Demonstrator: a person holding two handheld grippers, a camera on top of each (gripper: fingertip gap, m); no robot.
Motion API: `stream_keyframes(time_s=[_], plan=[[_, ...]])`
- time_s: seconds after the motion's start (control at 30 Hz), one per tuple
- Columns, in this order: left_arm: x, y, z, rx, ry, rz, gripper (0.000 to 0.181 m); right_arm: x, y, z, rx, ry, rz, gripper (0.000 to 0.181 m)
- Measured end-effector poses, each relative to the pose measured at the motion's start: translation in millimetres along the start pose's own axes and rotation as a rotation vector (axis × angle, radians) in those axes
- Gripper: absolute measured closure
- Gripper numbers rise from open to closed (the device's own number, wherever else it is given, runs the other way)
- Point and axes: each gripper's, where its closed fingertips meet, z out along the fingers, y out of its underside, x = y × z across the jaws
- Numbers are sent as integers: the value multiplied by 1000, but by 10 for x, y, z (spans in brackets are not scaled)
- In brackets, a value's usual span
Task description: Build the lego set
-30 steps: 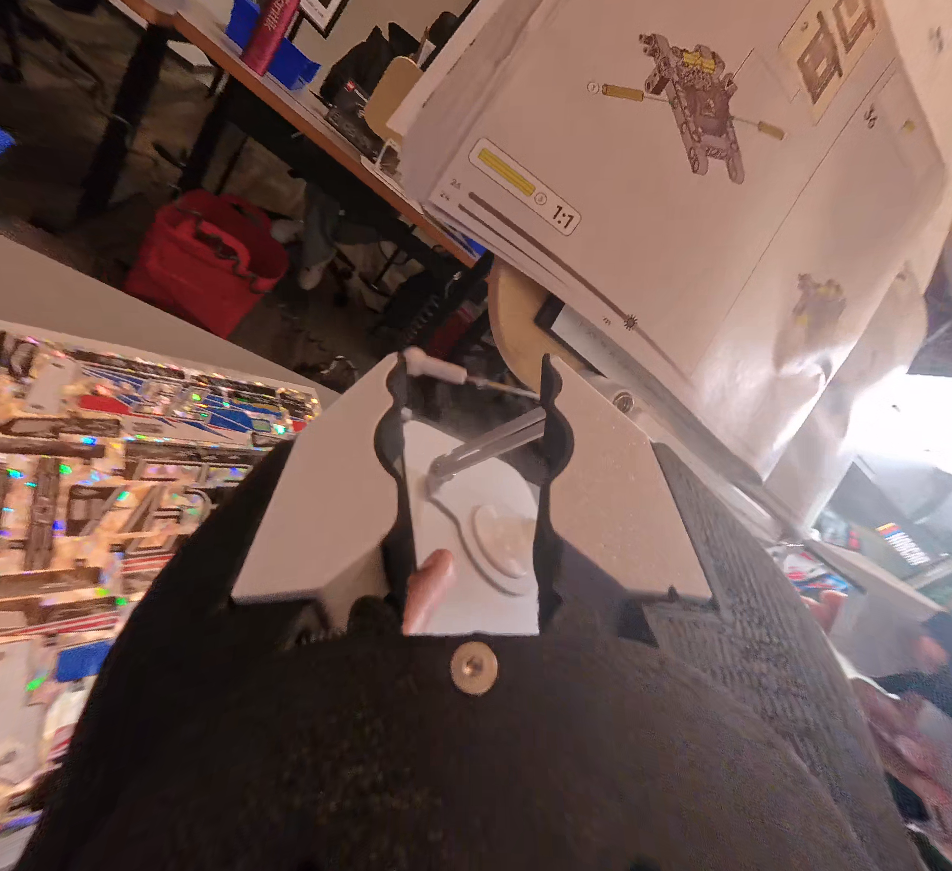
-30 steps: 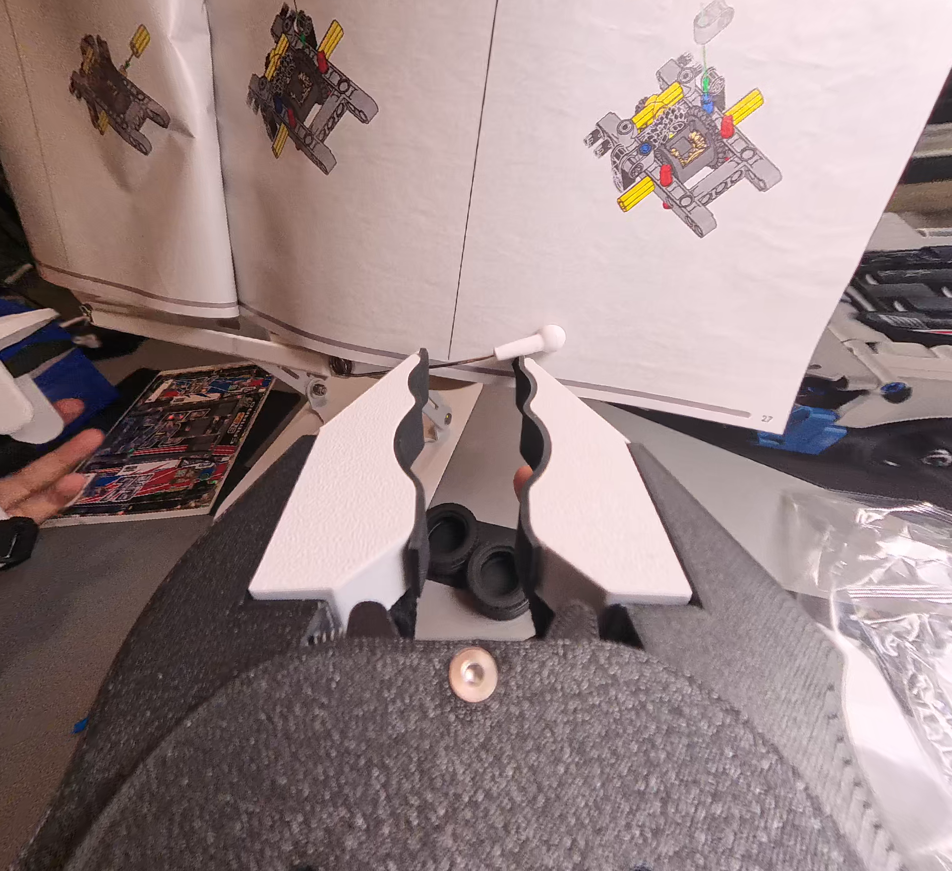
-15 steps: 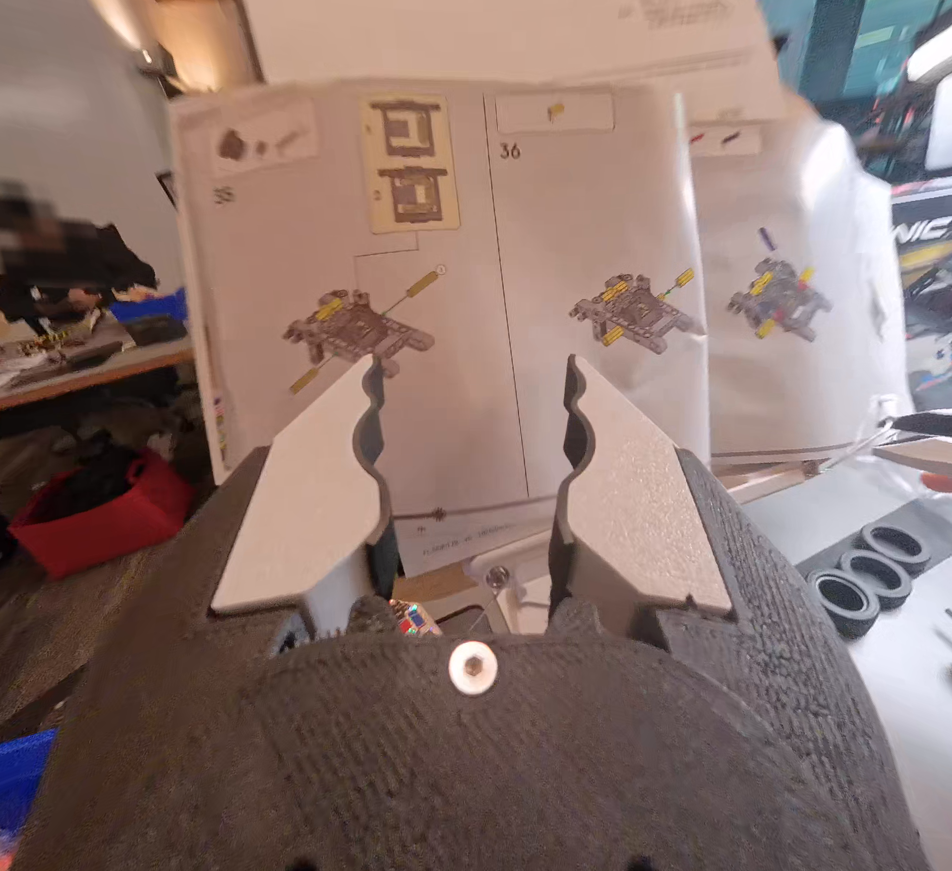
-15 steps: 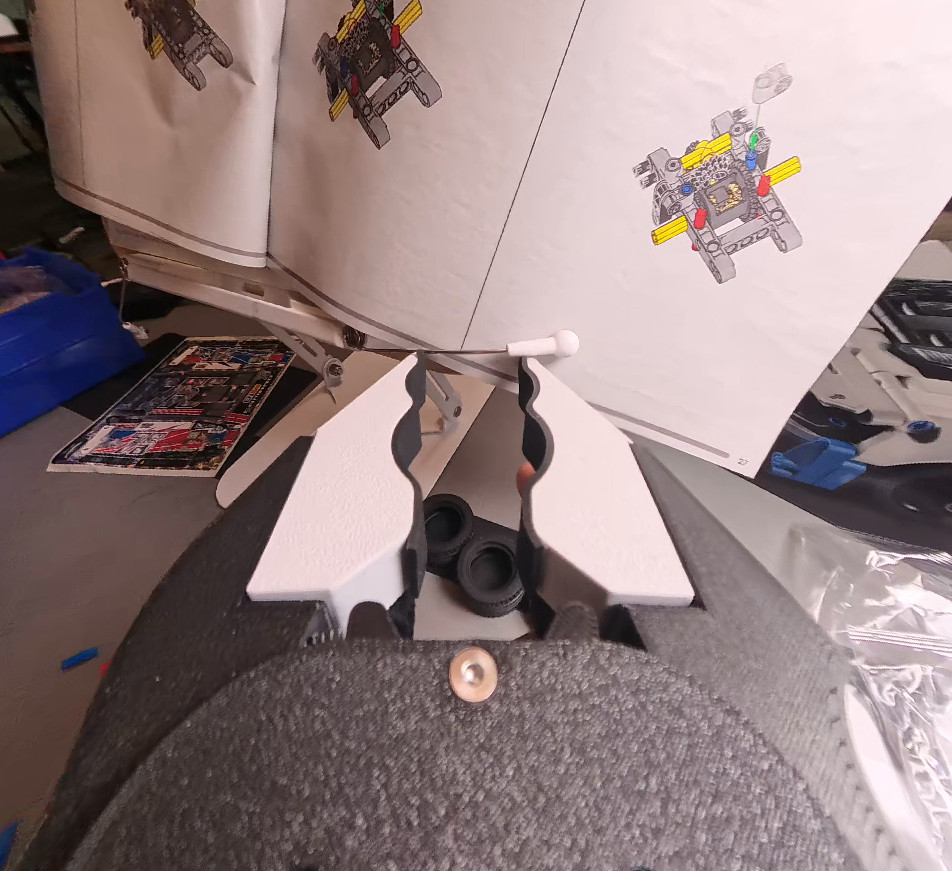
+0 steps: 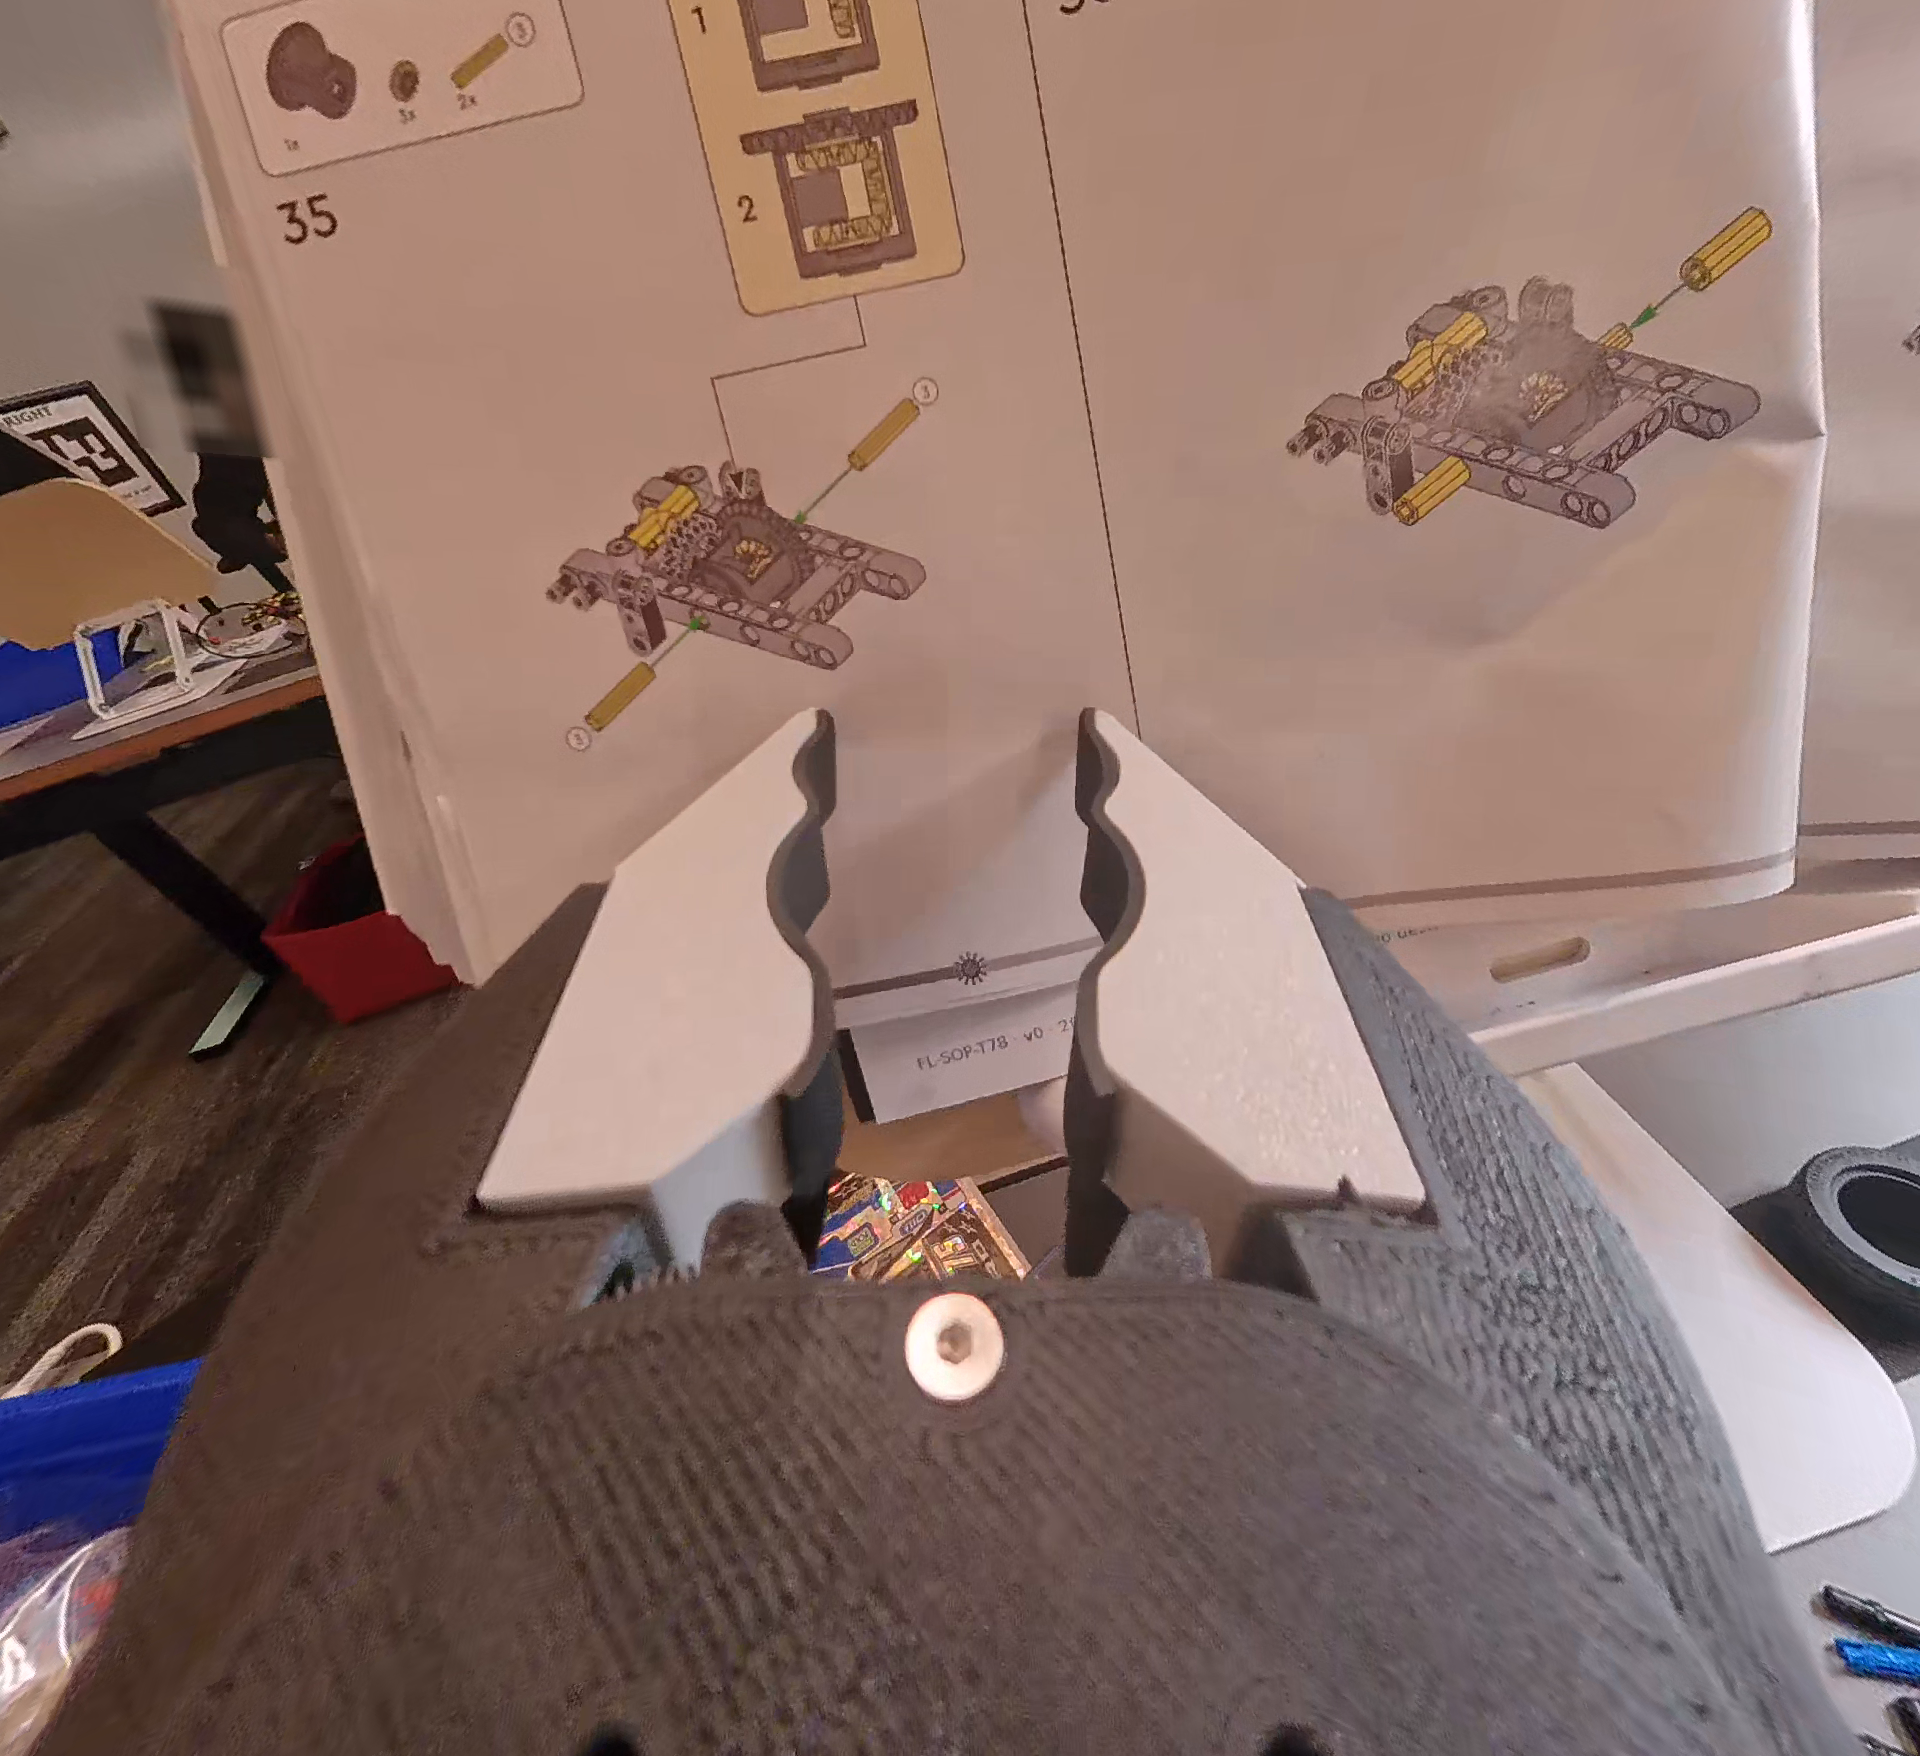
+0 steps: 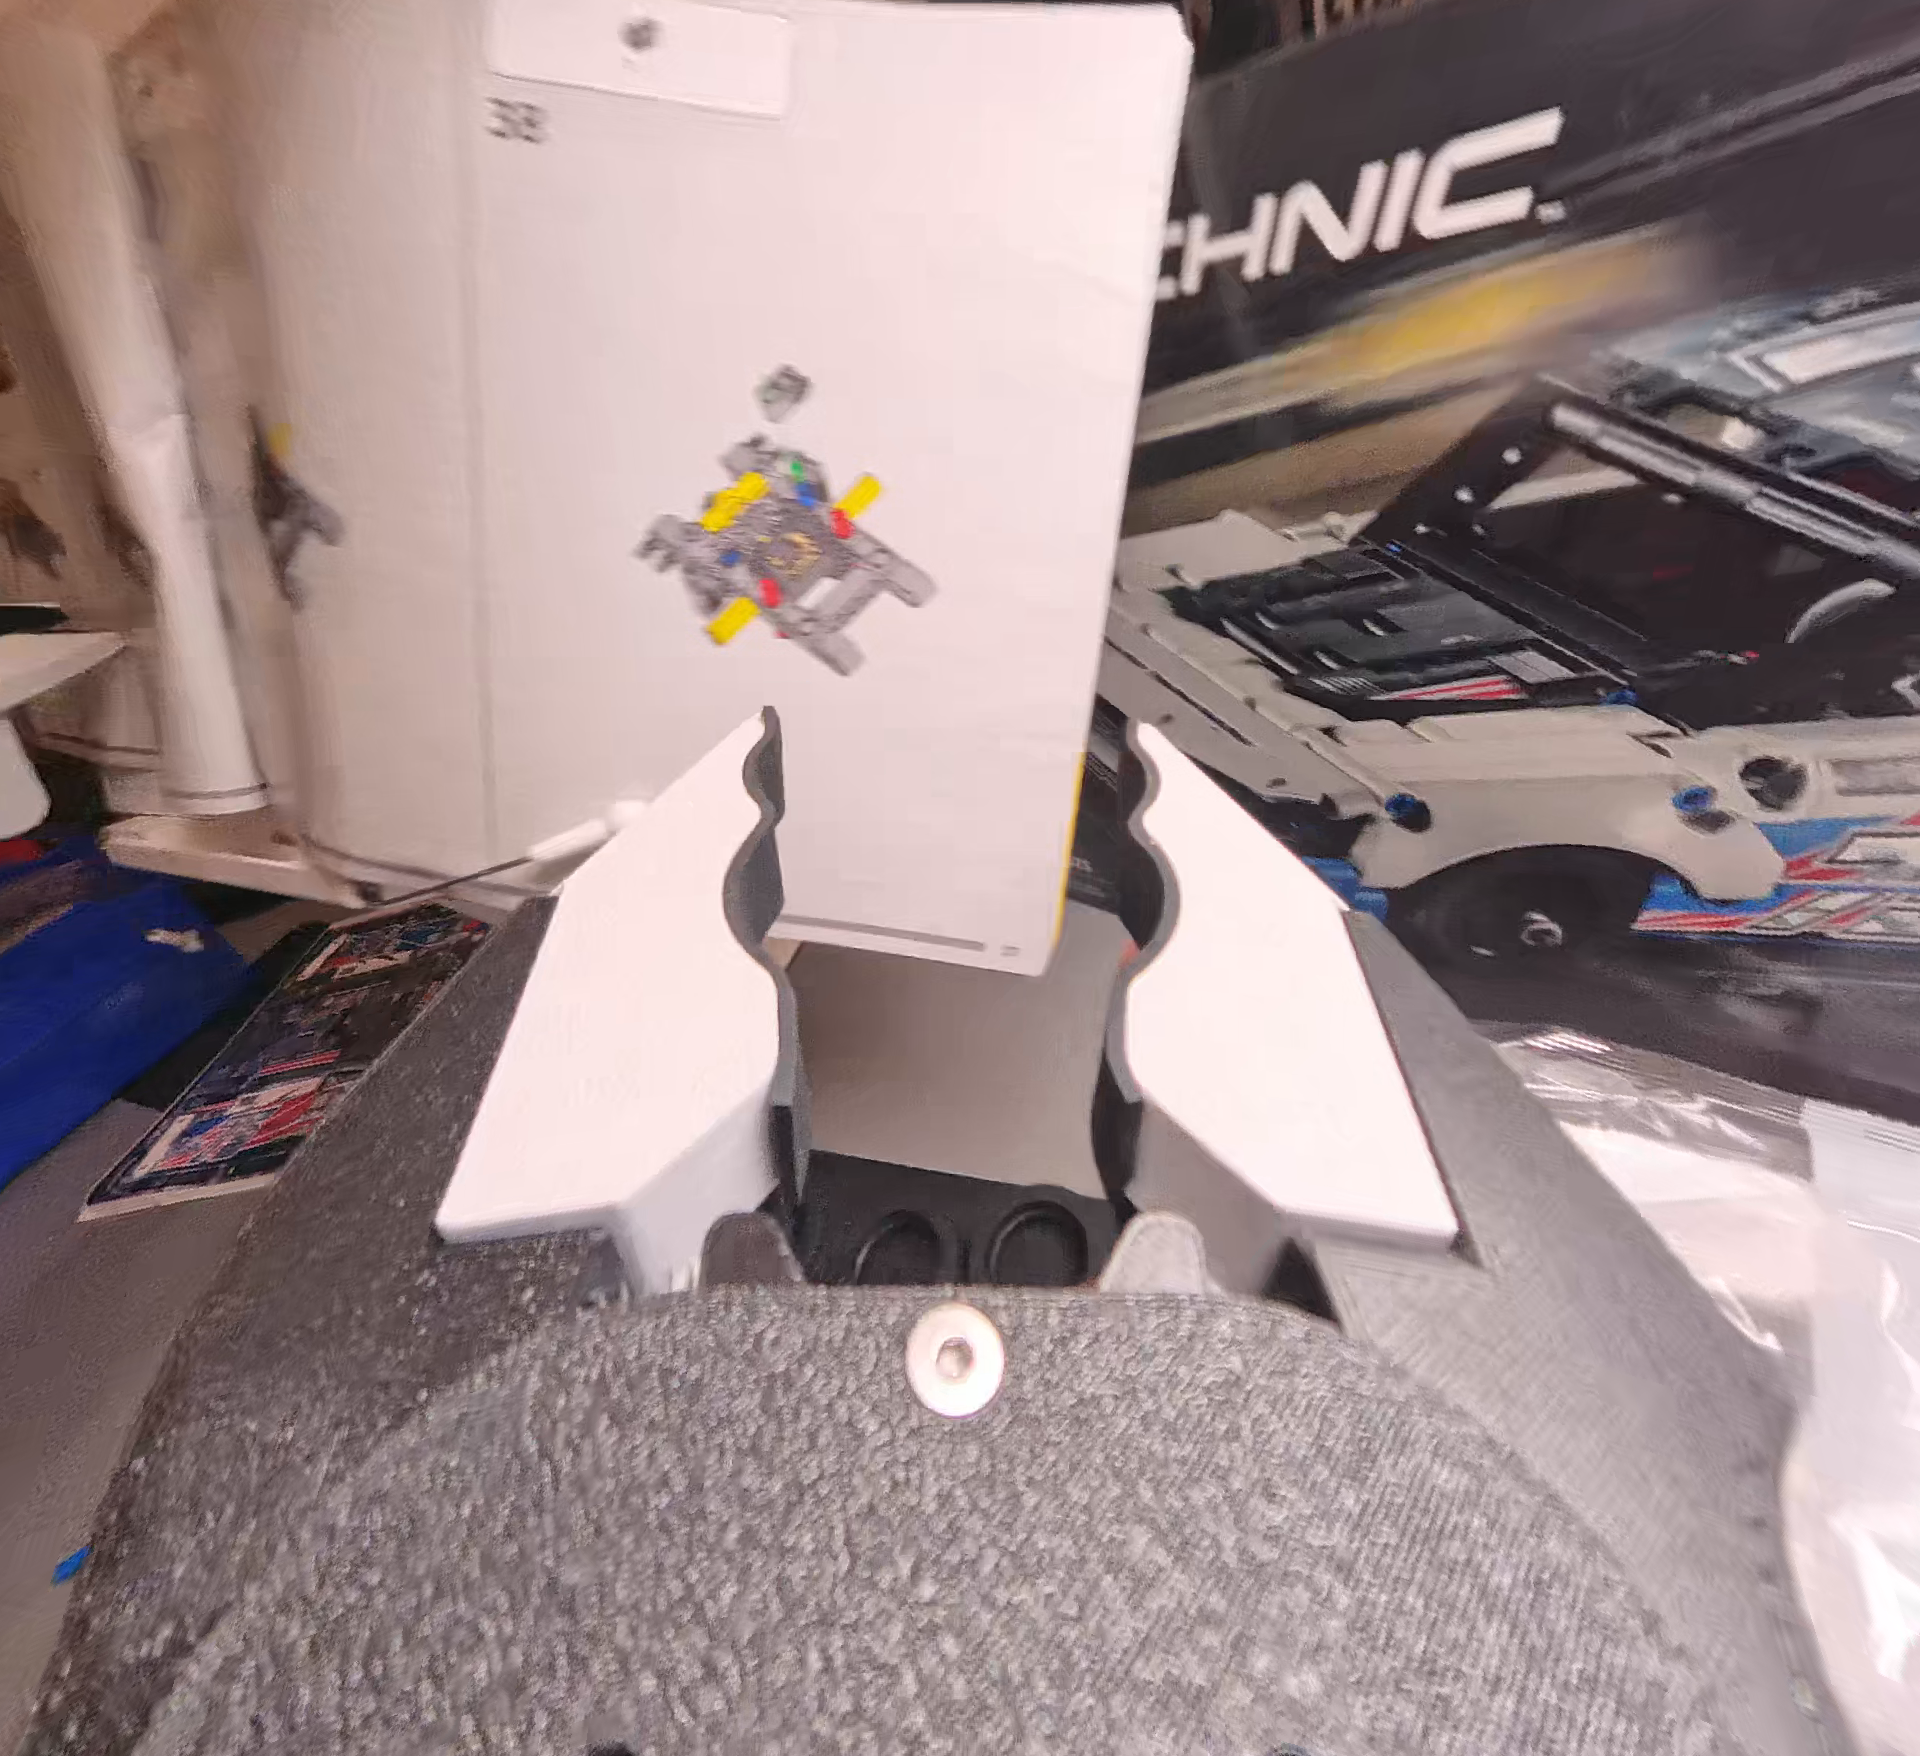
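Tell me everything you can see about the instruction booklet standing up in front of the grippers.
The instruction booklet is white printed paper, propped nearly upright and open on a white stand. Its pages show drawings of a grey frame with yellow pins, plus boxed parts insets and step numbers. The paper is slightly creased near its right edge. In the right wrist view one page stands out from the rest, blurred. A thin wire arm with a white tip lies across the lower edge. Neither gripper touches it.

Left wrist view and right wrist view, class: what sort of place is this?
Probably a shared workshop or lab: an instruction booklet propped upright, a model-car set box behind it, another cluttered desk beyond.
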Motion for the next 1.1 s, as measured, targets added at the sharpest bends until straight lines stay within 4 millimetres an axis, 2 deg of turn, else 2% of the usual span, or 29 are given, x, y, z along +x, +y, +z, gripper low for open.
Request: stream_keyframes(time_s=[0.07,0.13,0.17,0.2,0.27,0.33,0.4,0.5,0.6,0.7,0.87,0.97,1.1], plan=[[1,16,-12,0,-3,-11,138,182,171,185,-104,-47,53,102],[4,34,-27,-4,-3,-22,141,115,297,336,-183,-189,156,100],[4,47,-37,-8,-2,-28,142,66,287,384,-190,-242,181,108],[-2,62,-51,-14,-3,-30,143,3,233,405,-177,-287,171,132],[-49,67,-96,-9,-13,-19,143,48,167,451,-175,-218,34,166],[-117,35,-156,21,-22,-8,142,-18,13,427,-133,-179,-138,173],[-164,53,-179,15,-16,-21,140,-124,-177,393,-79,-139,-244,175],[-211,106,-176,-8,-15,-35,138,-288,-440,375,-31,-132,-242,177],[-253,169,-142,-32,-27,1,135,-366,-528,392,-27,-111,-305,177],[-304,185,-118,-30,-33,23,133,-343,-451,397,-12,-109,-292,175],[-341,219,-124,-28,-36,22,135,-110,-166,353,-5,-73,-234,171],[-350,227,-137,-35,-40,32,137,-77,-119,279,-10,-69,-205,165],[-306,141,-188,-34,-38,40,137,-31,-181,136,13,8,-320,156]])
